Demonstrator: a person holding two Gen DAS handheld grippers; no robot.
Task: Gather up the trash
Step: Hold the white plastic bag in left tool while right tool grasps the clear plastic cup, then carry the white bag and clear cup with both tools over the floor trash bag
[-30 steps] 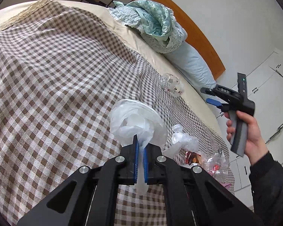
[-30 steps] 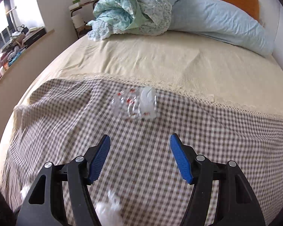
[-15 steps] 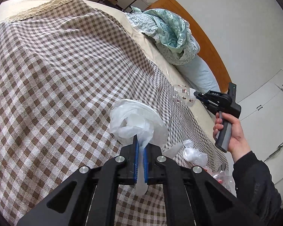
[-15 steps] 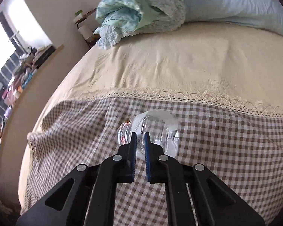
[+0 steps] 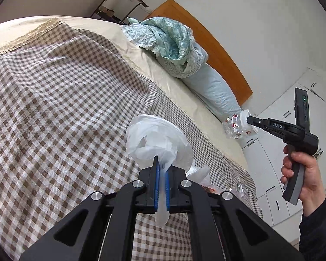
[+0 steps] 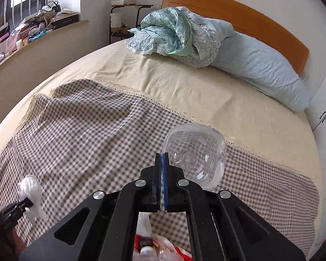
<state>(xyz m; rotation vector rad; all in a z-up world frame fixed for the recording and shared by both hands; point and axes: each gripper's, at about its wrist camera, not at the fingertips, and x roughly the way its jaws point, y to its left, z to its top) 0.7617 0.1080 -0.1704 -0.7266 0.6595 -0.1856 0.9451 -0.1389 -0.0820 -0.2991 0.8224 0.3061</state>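
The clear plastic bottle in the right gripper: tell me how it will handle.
The clear plastic bottle looks empty, so probably light. The right gripper pinches only its edge, so it may swing or slip. Its thin walls likely crush easily.

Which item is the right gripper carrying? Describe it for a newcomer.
Start at the bed with the checked blanket. Above its lace edge, the right gripper holds a clear plastic bottle off the bed. It is hard, see-through, square-bottomed, unlike the soft white plastic bag in the left gripper.
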